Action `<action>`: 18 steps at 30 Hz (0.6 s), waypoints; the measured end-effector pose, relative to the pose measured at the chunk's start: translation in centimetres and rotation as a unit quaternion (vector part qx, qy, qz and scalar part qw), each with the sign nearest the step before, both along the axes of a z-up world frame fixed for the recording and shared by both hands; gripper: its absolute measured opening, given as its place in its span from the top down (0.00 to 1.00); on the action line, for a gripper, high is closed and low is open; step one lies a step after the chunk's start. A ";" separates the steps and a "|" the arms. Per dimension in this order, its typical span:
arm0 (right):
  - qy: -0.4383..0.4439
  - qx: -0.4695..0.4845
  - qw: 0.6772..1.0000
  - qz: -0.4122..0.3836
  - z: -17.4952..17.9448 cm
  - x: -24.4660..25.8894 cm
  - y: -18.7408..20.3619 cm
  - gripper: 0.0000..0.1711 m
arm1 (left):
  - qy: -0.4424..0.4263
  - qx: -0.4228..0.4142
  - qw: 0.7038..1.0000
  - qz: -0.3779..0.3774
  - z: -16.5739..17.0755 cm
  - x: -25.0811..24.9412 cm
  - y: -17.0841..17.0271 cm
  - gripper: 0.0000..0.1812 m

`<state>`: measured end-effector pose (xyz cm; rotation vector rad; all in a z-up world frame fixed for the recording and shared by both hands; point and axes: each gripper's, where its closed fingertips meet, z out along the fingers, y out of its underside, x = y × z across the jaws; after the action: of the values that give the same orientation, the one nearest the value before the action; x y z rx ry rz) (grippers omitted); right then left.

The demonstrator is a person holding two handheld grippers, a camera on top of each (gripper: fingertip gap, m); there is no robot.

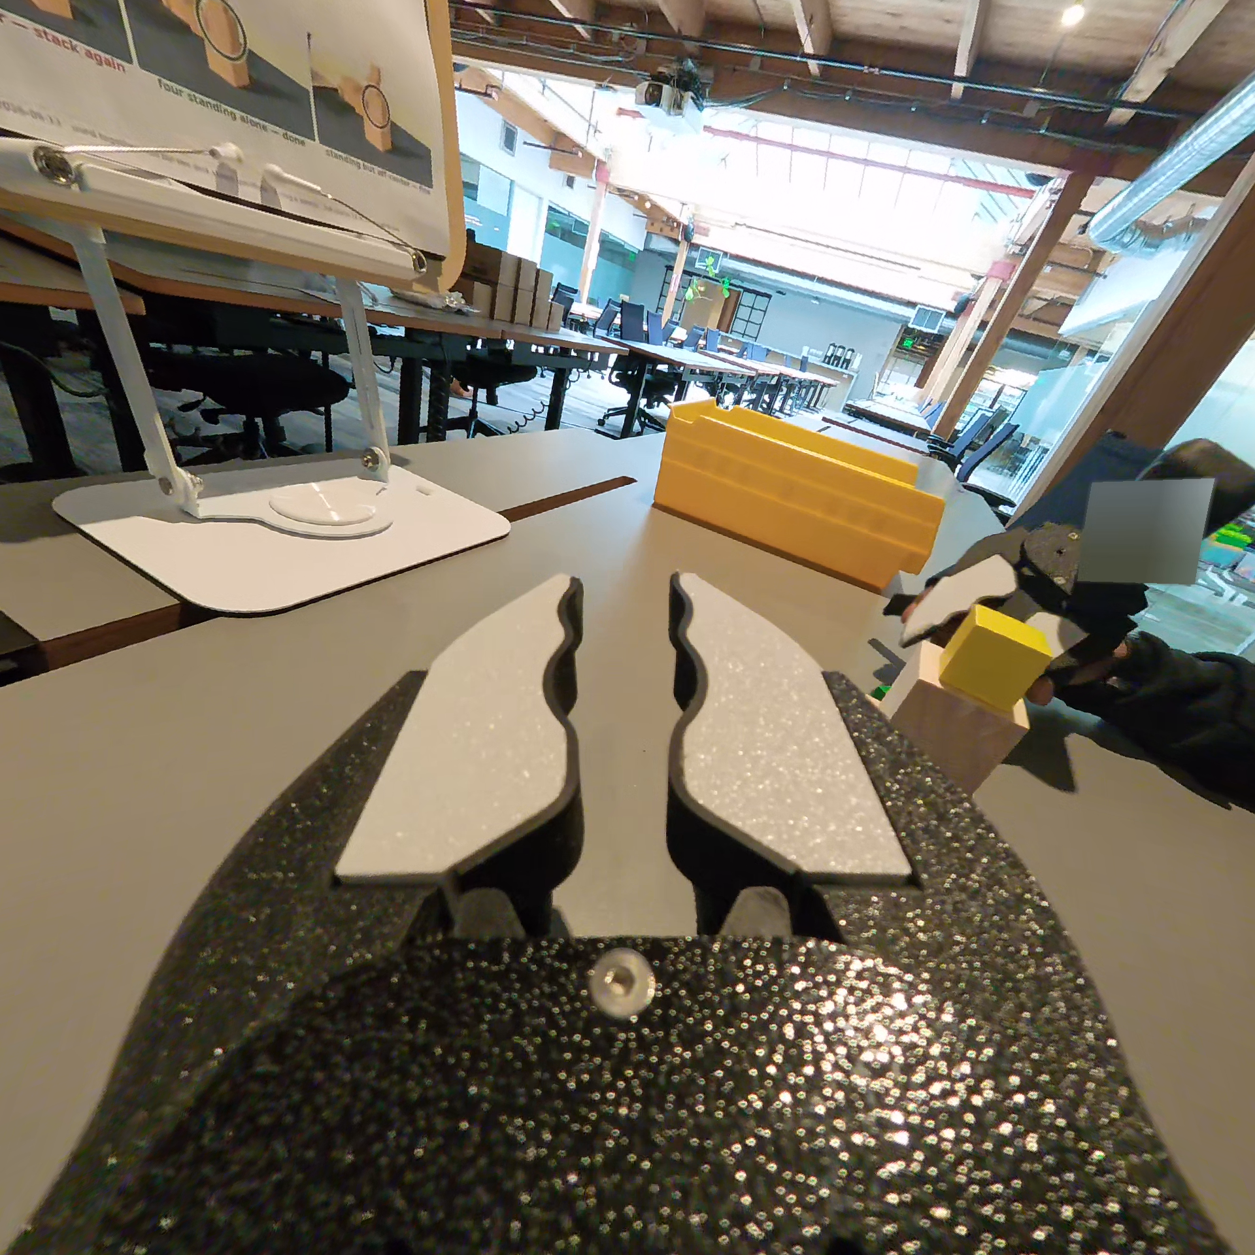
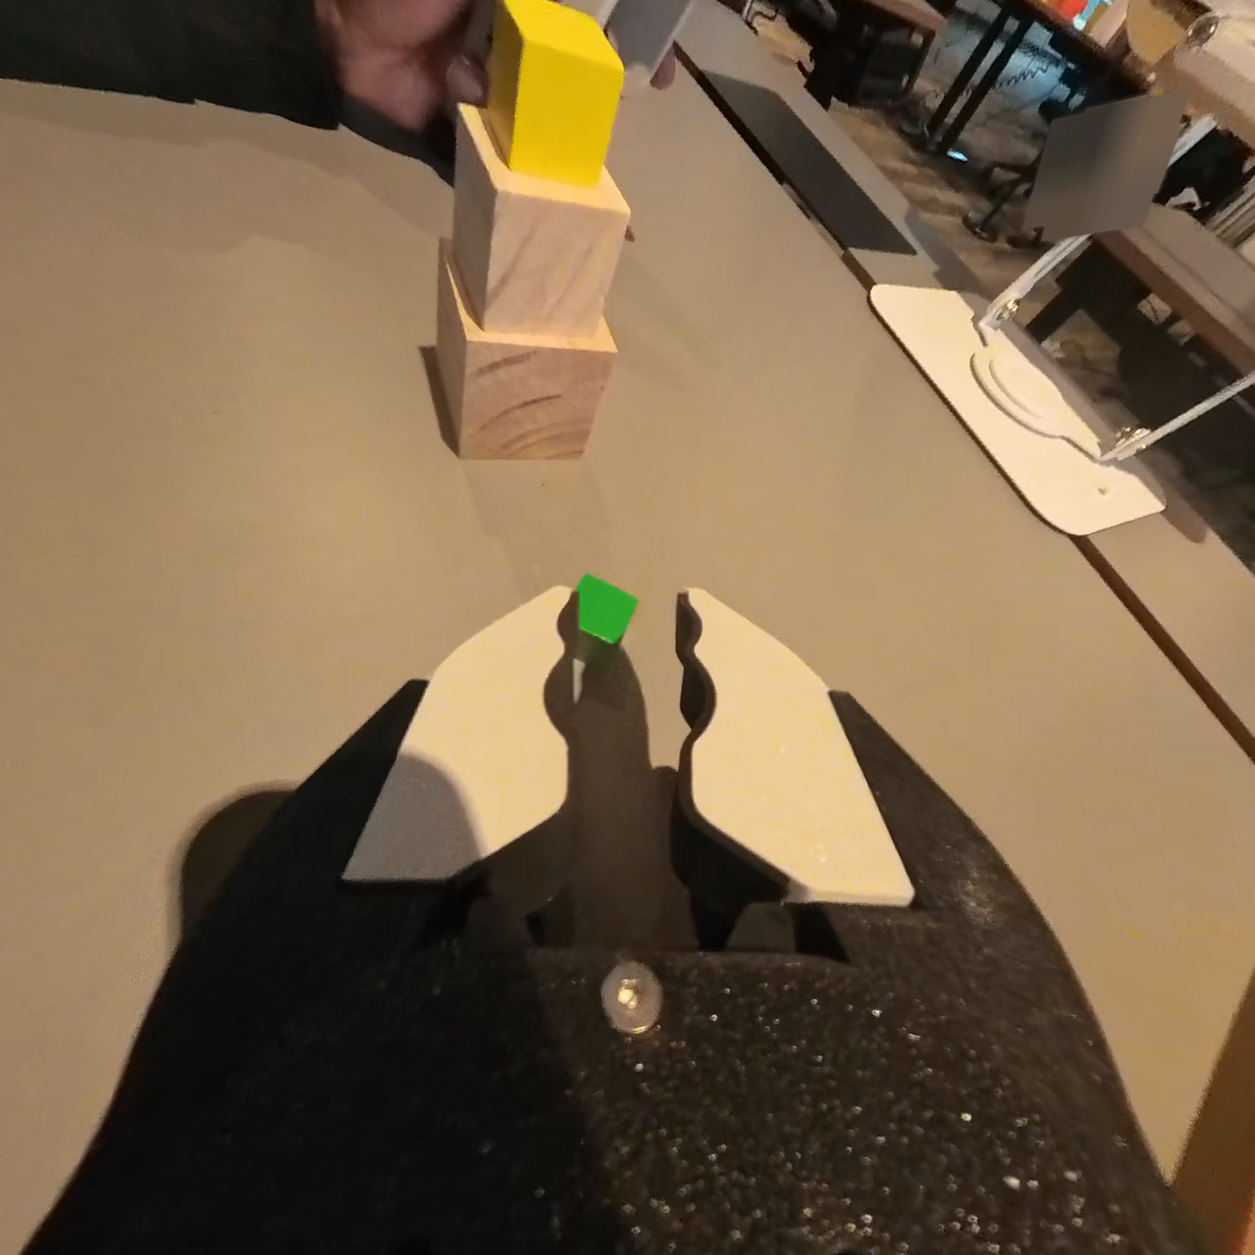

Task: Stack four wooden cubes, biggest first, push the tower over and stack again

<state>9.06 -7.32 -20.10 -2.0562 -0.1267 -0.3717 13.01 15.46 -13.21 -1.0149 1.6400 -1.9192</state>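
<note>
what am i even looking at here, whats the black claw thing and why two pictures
No robot here: a person holds a hand-held gripper in each hand, and each carries a camera looking out along its two fingers. One picture is the left gripper, open and empty above the grey table. The other is the right gripper, open, with a small green cube lying between its fingertips, not yet squeezed. Beyond it two plain wooden cubes are stacked, the bigger one below the smaller one. On top is a yellow cube, between the fingers of another gripper in a hand. A yellow bin and a white stand sit farther back.
</note>
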 end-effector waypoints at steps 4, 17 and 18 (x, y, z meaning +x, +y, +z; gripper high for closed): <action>0.017 -0.006 1.000 -0.017 -0.2 0.5 0.0 0.82 | 0.002 0.005 1.000 -0.001 -0.1 0.0 -0.1 0.87; 0.090 -0.020 0.991 -0.101 -0.9 1.1 0.9 0.76 | 0.008 0.002 1.000 -0.003 -0.2 0.2 -0.1 0.87; 0.096 -0.021 0.989 -0.111 -1.0 1.1 0.9 0.76 | 0.010 0.002 1.000 -0.004 -0.2 0.2 -0.1 0.87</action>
<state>10.18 -6.40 -21.05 -2.1413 0.2149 -0.3071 13.21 15.38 -13.40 -1.0307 1.6591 -1.9162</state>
